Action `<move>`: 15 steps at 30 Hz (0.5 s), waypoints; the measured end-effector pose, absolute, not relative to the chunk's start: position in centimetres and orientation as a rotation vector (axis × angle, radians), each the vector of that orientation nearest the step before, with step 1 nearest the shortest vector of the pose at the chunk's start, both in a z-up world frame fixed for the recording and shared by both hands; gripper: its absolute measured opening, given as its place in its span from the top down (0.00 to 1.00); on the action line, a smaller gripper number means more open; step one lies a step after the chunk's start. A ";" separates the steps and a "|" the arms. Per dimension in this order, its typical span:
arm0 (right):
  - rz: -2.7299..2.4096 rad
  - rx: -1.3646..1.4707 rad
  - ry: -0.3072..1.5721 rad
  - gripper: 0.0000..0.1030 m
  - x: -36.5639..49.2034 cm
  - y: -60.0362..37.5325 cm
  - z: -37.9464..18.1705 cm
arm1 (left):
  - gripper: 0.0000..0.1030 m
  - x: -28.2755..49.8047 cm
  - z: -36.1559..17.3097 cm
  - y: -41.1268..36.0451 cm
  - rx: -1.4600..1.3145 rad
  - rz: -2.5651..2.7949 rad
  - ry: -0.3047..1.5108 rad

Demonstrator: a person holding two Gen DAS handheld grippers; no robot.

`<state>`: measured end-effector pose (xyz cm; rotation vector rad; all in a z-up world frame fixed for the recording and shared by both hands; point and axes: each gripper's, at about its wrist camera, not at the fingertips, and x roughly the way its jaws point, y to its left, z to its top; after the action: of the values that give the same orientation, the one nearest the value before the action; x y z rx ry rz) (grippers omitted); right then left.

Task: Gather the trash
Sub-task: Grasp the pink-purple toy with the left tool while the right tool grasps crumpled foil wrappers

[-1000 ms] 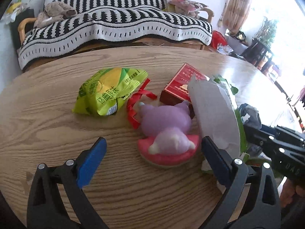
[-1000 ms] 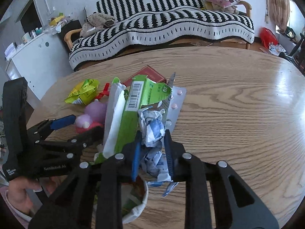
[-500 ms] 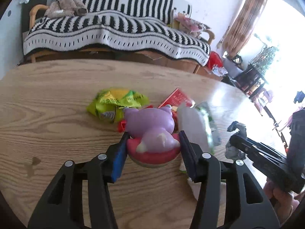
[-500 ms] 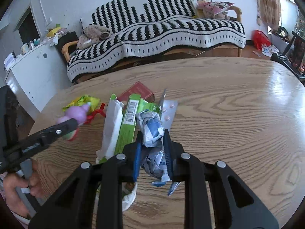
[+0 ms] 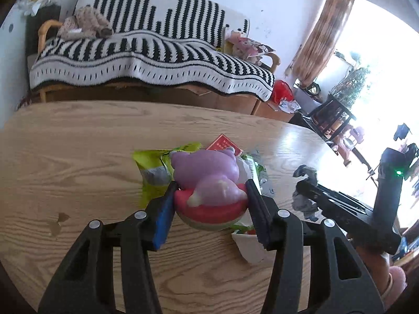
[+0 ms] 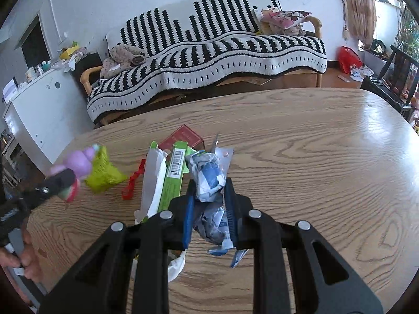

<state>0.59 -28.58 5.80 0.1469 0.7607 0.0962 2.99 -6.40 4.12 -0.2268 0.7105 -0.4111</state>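
Note:
My left gripper [image 5: 210,192] is shut on a purple and pink squishy toy [image 5: 207,180] and holds it above the wooden table [image 5: 78,157]; the toy also shows in the right wrist view [image 6: 78,164]. My right gripper [image 6: 208,185] is shut on a crumpled blue and white wrapper [image 6: 208,178], lifted over the table. On the table lie a yellow-green snack bag [image 6: 103,174], a red ribbon scrap [image 6: 132,181], a white and green package [image 6: 162,180], a red box [image 6: 183,136] and a blister pack [image 6: 225,154].
A sofa with a striped black and white blanket [image 6: 209,52] stands behind the table. A white cabinet [image 6: 34,104] is at the left. A dark chair [image 6: 398,78] stands at the right. A small stain [image 5: 59,222] marks the table.
My left gripper closed on the squishy toy and lifted it off the table. My right gripper rose a little, still gripping the crumpled wrapper.

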 end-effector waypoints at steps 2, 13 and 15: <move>0.095 0.138 0.767 0.79 0.7 -28.4 5.7 | 0.50 3.3 3.5 -6.4 -0.255 -0.436 0.736; 0.095 0.141 0.774 0.79 1.1 -28.4 5.7 | 0.50 4.2 0.2 -8.3 -0.251 -0.538 0.890; 0.093 0.141 0.772 0.79 1.1 -28.4 5.7 | 0.50 4.3 0.2 -8.4 -0.259 -0.545 0.898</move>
<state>1.11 -28.39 5.70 0.1410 0.7722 0.0928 4.26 -8.39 0.23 -0.2587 0.8984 -0.5449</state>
